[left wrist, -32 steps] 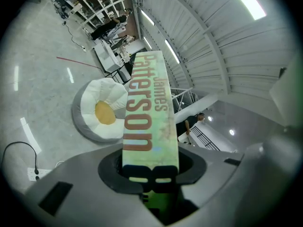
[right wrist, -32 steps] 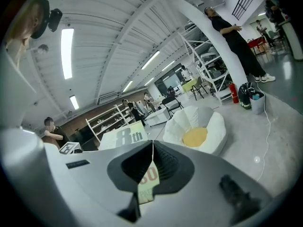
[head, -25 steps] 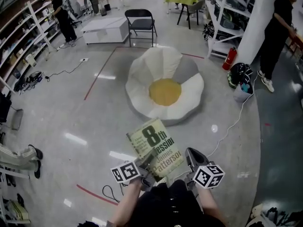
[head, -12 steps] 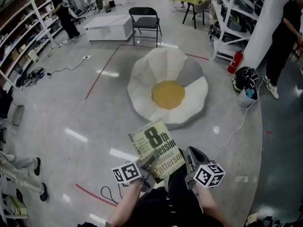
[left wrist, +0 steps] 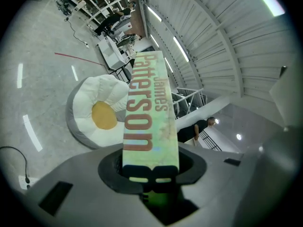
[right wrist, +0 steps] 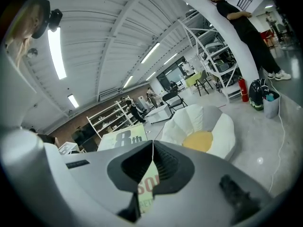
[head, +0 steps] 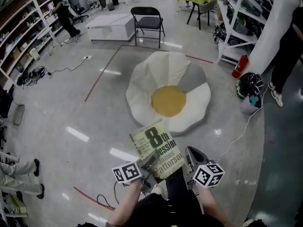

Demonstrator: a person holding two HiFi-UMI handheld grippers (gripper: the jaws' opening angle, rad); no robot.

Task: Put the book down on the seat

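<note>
The seat [head: 168, 98] is a white flower-shaped floor cushion with a yellow centre; it lies on the grey floor ahead of me. A pale green paperback book [head: 158, 148] is held out over the floor short of the seat. My left gripper [head: 150, 167] is shut on the book's lower end. In the left gripper view the book's spine [left wrist: 149, 117] stands up from between the jaws of the left gripper [left wrist: 151, 162], with the seat [left wrist: 102, 115] beyond. My right gripper [head: 191, 154] sits just right of the book, its jaws shut on nothing. The right gripper view shows the right gripper [right wrist: 152, 148], the book [right wrist: 124, 138] and the seat [right wrist: 201, 136].
A black folding chair [head: 147, 20] and a low white table [head: 111, 26] stand behind the seat. Shelving [head: 23, 37] lines the left, more racks [head: 236, 27] the right. A red extinguisher [head: 240, 66], bags [head: 248, 86] and a standing person [head: 289, 51] are at right. A cable [head: 106, 197] lies by my feet.
The seat has come slightly closer and lower in the head view. The legs of a person at the left edge have shifted. Both grippers and the book hold the same pose.
</note>
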